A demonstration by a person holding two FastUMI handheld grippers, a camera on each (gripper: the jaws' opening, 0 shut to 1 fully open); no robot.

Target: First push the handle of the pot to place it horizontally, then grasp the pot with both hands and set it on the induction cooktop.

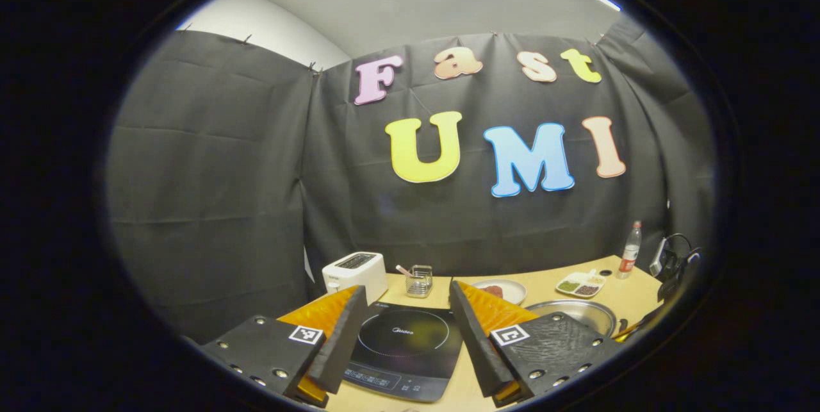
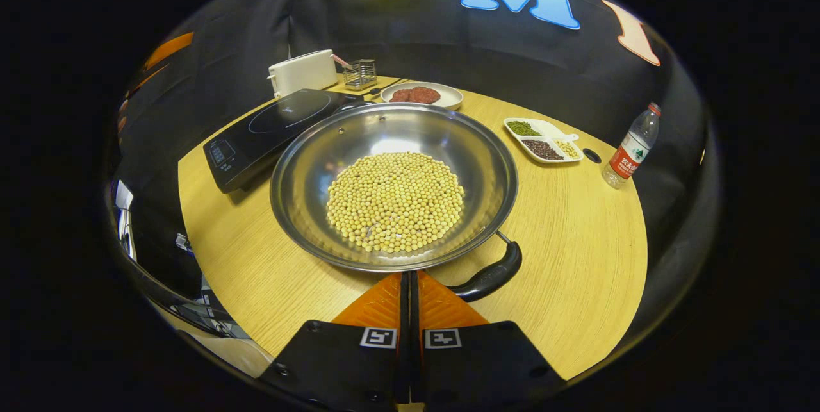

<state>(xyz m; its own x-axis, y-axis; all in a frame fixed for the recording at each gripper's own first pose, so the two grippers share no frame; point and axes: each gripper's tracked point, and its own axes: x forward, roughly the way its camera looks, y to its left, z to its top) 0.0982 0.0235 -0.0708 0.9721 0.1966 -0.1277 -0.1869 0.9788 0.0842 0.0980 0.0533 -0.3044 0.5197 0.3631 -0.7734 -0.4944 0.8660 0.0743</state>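
Pot handle beside right gripper

toaster: white, upper left of the right gripper view, at the table's far edge
wire holder: small metal basket just right of the toaster, a pink-tipped stick leaning out of it
round plate: white, upper centre, carrying something reddish
divided dish: white, right of centre, with green, dark and pale yellow grains in separate compartments
water bottle: upright, clear with a red label, far right near the table's edge
table: light wood, rounded edge
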